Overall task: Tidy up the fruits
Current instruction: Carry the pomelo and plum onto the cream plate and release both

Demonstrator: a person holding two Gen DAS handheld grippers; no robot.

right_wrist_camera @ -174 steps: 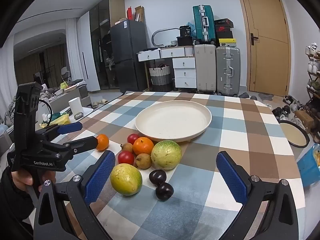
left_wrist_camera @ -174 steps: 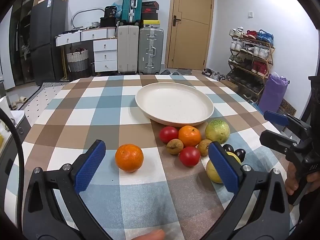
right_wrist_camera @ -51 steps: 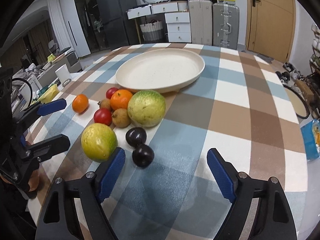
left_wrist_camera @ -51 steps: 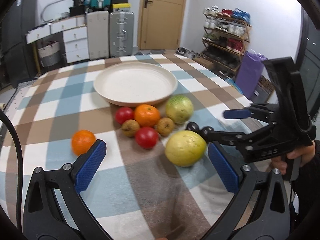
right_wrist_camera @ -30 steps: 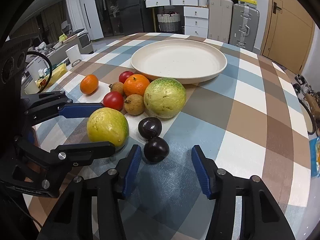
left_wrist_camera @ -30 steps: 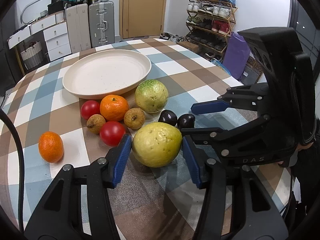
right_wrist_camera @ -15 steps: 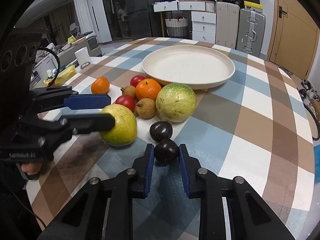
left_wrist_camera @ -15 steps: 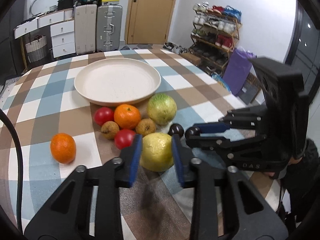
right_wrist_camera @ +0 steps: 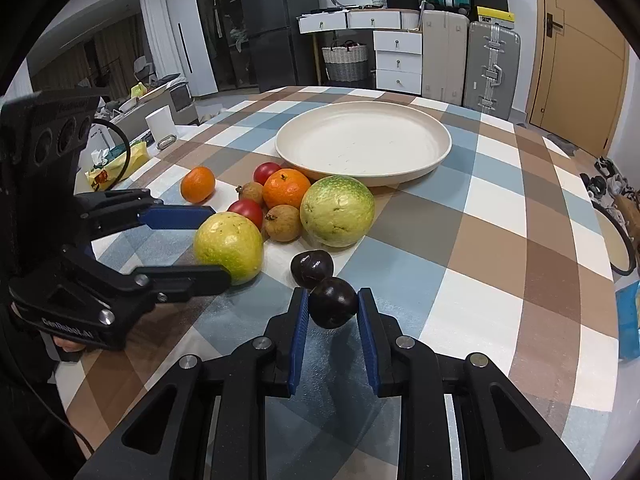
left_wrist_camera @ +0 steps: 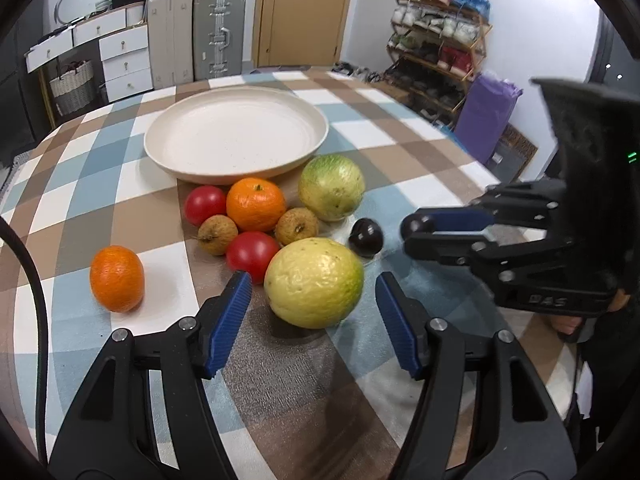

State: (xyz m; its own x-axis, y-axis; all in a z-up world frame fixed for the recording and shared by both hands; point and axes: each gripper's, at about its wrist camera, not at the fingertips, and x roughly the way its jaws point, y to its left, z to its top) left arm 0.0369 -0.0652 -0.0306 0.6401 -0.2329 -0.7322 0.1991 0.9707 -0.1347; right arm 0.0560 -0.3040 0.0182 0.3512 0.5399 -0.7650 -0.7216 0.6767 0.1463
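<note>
A cream plate [left_wrist_camera: 236, 136] sits empty on the checked table. In front of it lie a green guava [left_wrist_camera: 331, 187], an orange [left_wrist_camera: 256, 204], two red tomatoes, two brown longans and a dark plum [left_wrist_camera: 366, 237]. My left gripper [left_wrist_camera: 314, 300] is open, its jaws apart on either side of a yellow-green guava [left_wrist_camera: 314, 282] that rests on the table. My right gripper [right_wrist_camera: 333, 307] is shut on a second dark plum [right_wrist_camera: 333, 307] and holds it just above the table, next to the plum on the table [right_wrist_camera: 311, 267]. It also shows in the left wrist view [left_wrist_camera: 416, 227].
A lone orange [left_wrist_camera: 117, 278] lies apart at the left. A white cup [right_wrist_camera: 161, 125] and yellow packet [right_wrist_camera: 116, 168] stand beyond the table's left edge. Suitcases, drawers and a shoe rack line the room's walls.
My left gripper was shut on the yellow-green guava half a second ago and has opened; the guava sits on the table. My right gripper has lifted its plum slightly.
</note>
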